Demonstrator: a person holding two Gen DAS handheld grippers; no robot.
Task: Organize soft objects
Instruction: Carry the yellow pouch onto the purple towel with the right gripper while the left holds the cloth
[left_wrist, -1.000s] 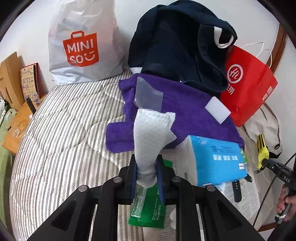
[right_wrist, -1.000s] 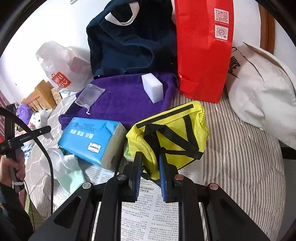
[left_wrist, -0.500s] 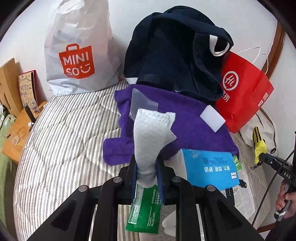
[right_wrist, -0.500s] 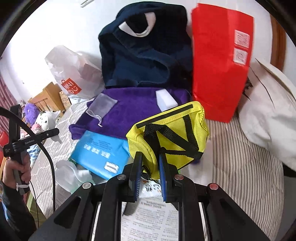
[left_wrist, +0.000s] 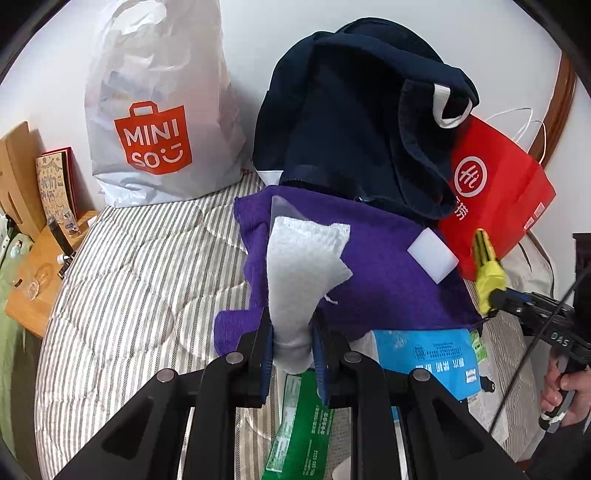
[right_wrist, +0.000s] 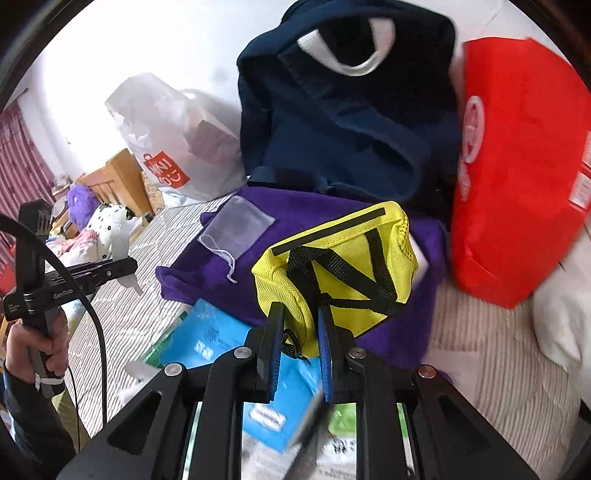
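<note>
The left gripper is clenched on a white cloth. The cloth is thin, bumpy and very light. It stands up from the jaws and flops a little at the top, at 12 o'clock from the tips. It bends with no effort, so a pinch near its narrow bottom end, where the pads press now, looks like the best hold.

The right gripper is clenched on a yellow pouch. The pouch is mesh cloth with black straps and a black strip along its top edge. It looks soft and squashy and probably light, and the jaws squeeze 1 lower corner. The mesh should not slip much. It may swing from that corner, though the picture is blurry low down, so I cannot be sure.

Both things are held up over the striped bed. A purple towel lies under them at 12 o'clock, with a white block and a clear little bag on it. A dark blue bag stands behind the towel. A blue tissue pack lies near the jaws at 3 o'clock in the left view.
</note>
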